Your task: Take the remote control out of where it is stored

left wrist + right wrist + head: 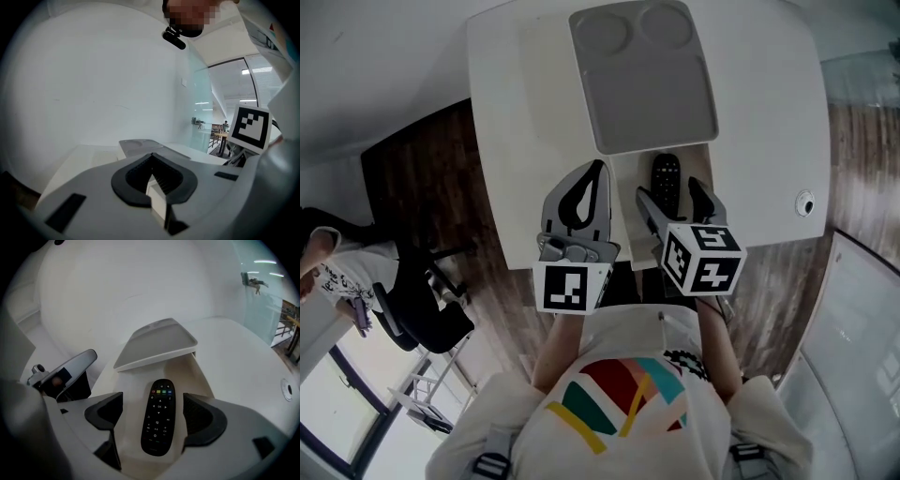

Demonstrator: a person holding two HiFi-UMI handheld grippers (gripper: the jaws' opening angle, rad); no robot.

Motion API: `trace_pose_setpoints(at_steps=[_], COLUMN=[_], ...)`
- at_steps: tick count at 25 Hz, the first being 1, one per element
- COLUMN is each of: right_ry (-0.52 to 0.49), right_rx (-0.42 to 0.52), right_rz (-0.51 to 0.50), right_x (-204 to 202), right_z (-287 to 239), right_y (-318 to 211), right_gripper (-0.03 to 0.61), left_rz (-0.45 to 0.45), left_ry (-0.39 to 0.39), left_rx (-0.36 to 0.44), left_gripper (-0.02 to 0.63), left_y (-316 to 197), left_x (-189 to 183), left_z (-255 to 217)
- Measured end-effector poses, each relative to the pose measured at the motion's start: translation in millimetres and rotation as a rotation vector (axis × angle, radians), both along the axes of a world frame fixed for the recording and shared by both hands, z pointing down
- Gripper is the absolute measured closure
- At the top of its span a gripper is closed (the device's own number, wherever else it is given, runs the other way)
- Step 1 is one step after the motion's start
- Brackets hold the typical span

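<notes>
Remote [159, 417]: in the recess [186, 373] at the surface [234, 357] near edge, long axis along your right tool [154, 414].
Jaws: wide, flanking it, apparently clear.
Left tool [150, 183]: closed, empty.

Right gripper [669, 194] fingers straddle remote control [666, 176].

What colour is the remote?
The remote is black, with coloured buttons near its top; clearest in right gripper view.

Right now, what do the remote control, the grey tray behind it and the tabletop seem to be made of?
Remote control: black plastic, matt; a moulded shell with small printed keys and a coloured row.
Grey tray: probably moulded plastic, matt; rounded rim, two shallow round dents.
Tabletop: smooth white with a slight sheen; laminate or painted board, I can't tell which.
</notes>
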State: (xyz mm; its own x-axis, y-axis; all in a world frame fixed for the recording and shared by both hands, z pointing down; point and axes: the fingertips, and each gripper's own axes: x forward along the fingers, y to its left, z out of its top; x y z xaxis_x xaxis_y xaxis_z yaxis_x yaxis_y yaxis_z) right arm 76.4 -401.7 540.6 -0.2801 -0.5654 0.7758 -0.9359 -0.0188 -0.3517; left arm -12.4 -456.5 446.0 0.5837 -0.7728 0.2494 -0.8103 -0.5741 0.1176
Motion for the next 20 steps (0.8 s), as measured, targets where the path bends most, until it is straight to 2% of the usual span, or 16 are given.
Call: trace_pose_setpoints(at_steps=[4, 9, 16, 20], right_ry=[0.043, 0.106, 0.269, 0.29], right_rx=[-0.035, -0.131, -0.117, -0.122], right_rz=[0.002, -0.013, -0.052, -0.044], right_x=[1, 1, 0, 2], right_z=[15, 36, 44, 44], right_y=[-2, 5, 8, 10], right_gripper=[0.198, 0.198, 0.199, 0.199], left_rz=[-0.009, -0.013, -0.023, -0.023], left_ry=[-0.009, -0.029, -0.031, -0.032], left_rx=[-0.016, -0.041, -0.069, -0.073], left_gripper=[0.606, 0.606, 0.605, 0.606], left_y=[-5, -8, -10, -8], left_x=[-4, -11, -17, -16], left_z=[11, 24, 33, 32])
